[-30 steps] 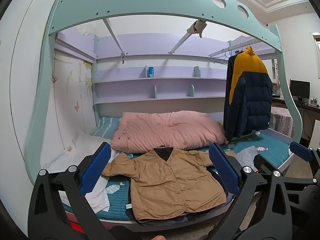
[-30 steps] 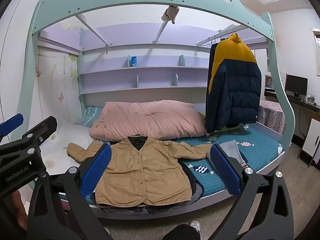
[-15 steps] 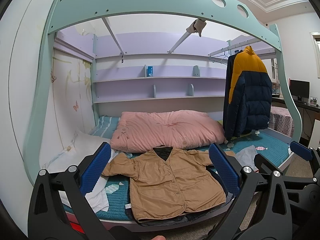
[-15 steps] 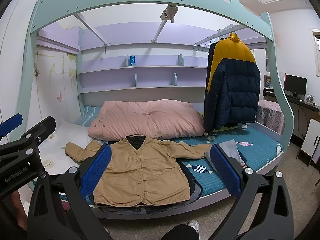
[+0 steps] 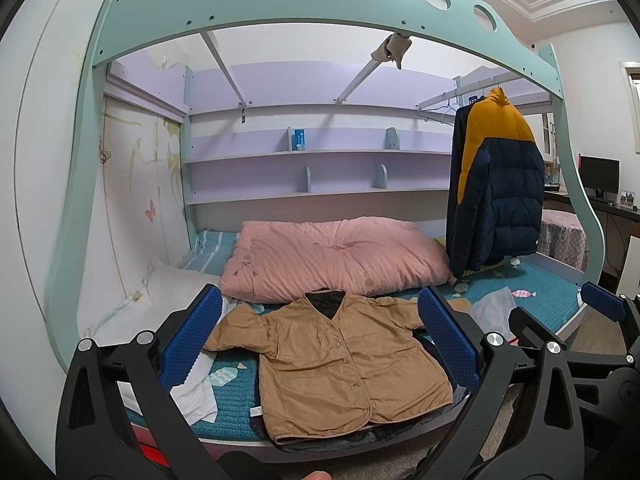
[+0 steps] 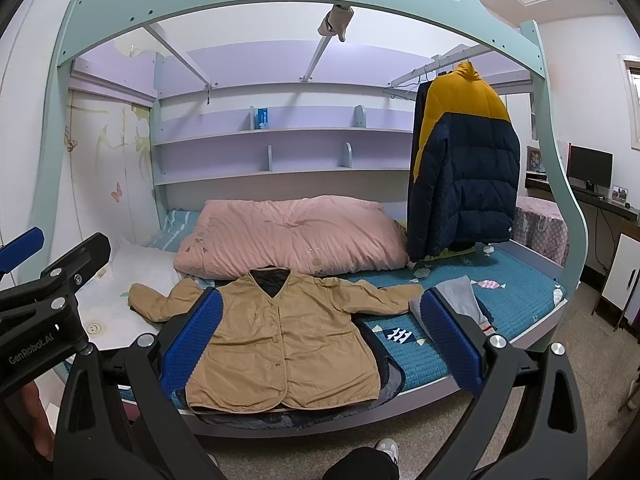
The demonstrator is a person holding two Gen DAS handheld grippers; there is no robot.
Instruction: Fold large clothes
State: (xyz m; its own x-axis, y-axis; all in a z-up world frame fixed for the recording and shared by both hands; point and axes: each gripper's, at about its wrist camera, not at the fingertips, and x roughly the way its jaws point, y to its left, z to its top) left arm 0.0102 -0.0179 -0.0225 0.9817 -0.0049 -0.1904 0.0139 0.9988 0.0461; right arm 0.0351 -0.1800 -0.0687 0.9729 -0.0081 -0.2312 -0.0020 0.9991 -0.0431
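A tan button-front jacket [image 5: 328, 360] lies spread flat, front up, sleeves out, at the front edge of the bed; it also shows in the right wrist view [image 6: 280, 336]. It rests on a dark garment [image 6: 384, 376] that peeks out under its hem. My left gripper [image 5: 320, 340] is open and empty, held back from the bed, in front of the jacket. My right gripper [image 6: 320, 336] is open and empty, also short of the bed. The left gripper's body [image 6: 48, 300] shows at the left of the right wrist view.
A pink quilt [image 5: 336, 256] lies behind the jacket on the teal bedspread [image 6: 516, 292]. A navy and yellow puffer coat [image 6: 460, 176] hangs at the right. A grey cloth [image 6: 464, 300] lies right of the jacket, white cloth [image 5: 192, 392] left. A teal bed frame [image 5: 572, 184] arches around.
Both grippers have edged slightly closer to the bed and the view has shifted a little. Nothing on the bed has moved.
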